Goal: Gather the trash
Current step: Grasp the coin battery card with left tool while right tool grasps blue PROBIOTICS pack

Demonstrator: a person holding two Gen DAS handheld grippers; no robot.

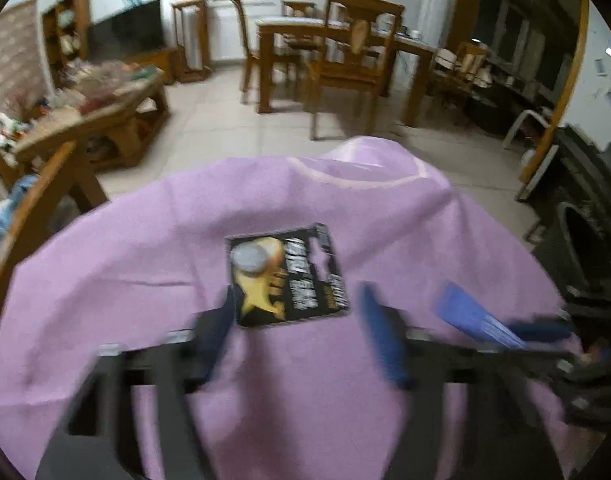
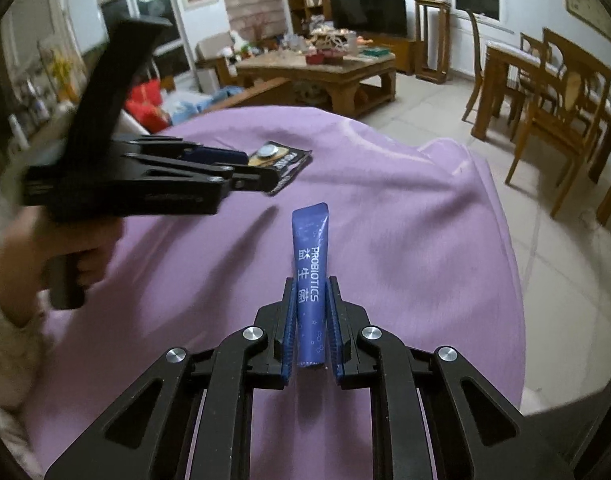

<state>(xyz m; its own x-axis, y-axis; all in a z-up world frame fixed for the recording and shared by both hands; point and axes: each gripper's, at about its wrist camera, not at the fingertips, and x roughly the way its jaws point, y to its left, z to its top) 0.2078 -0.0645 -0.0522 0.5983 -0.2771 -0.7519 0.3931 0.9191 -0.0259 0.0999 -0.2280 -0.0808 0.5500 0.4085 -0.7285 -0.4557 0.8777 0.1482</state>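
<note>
A black snack wrapper (image 1: 288, 276) with a yellow picture lies flat on the purple cloth (image 1: 145, 264); it also shows in the right wrist view (image 2: 279, 160). My left gripper (image 1: 297, 300) is open, its blue fingers just short of the wrapper's near edge; the left gripper shows in the right wrist view (image 2: 249, 168) at the wrapper. My right gripper (image 2: 310, 292) is shut on a blue probiotics sachet (image 2: 309, 264), which sticks up above the purple cloth (image 2: 405, 240). The sachet also shows in the left wrist view (image 1: 473, 314).
A cluttered wooden coffee table (image 2: 317, 68) stands beyond the cloth. A dining table with chairs (image 1: 337, 52) is across the tiled floor. A TV (image 2: 369, 10) is at the far wall. A dark stove-like object (image 1: 585, 232) is at the right.
</note>
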